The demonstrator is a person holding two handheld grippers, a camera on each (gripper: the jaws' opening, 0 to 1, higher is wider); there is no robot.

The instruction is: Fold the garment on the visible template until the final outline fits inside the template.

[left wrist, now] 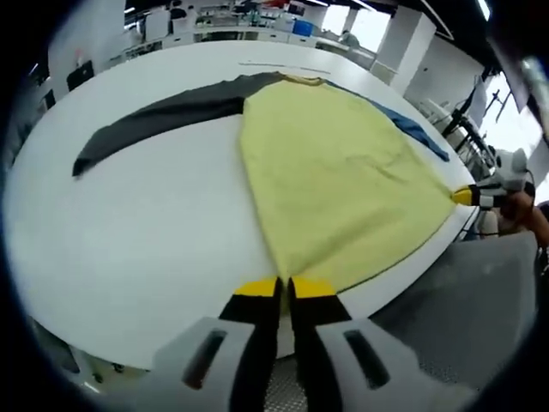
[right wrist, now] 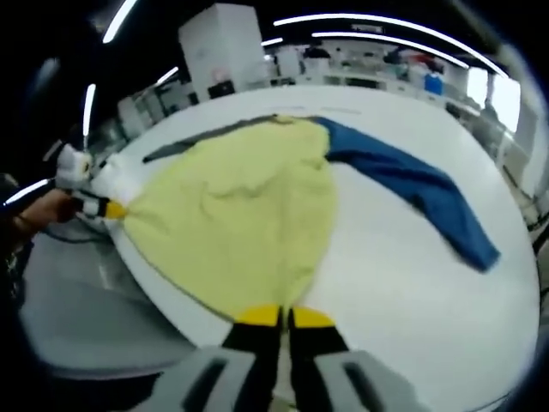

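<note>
A garment with a pale yellow body (left wrist: 343, 180), a dark grey sleeve (left wrist: 163, 120) and a blue sleeve (left wrist: 416, 129) lies spread flat on a white table (left wrist: 129, 232). My left gripper (left wrist: 286, 285) is shut on one corner of the yellow hem at the near table edge. The right gripper (left wrist: 467, 196) comes in at the right, pinching the other hem corner. In the right gripper view the yellow body (right wrist: 240, 215) fans out from my right gripper (right wrist: 285, 316), which is shut on the hem. The blue sleeve (right wrist: 420, 193) stretches right, and the left gripper (right wrist: 107, 208) holds the far corner.
The white table's edge (left wrist: 403, 275) runs just under the hem, with grey floor (left wrist: 455, 318) beyond it. A person's hand (right wrist: 39, 215) grips the left tool. Desks and shelving (right wrist: 343, 69) stand beyond the far side of the table.
</note>
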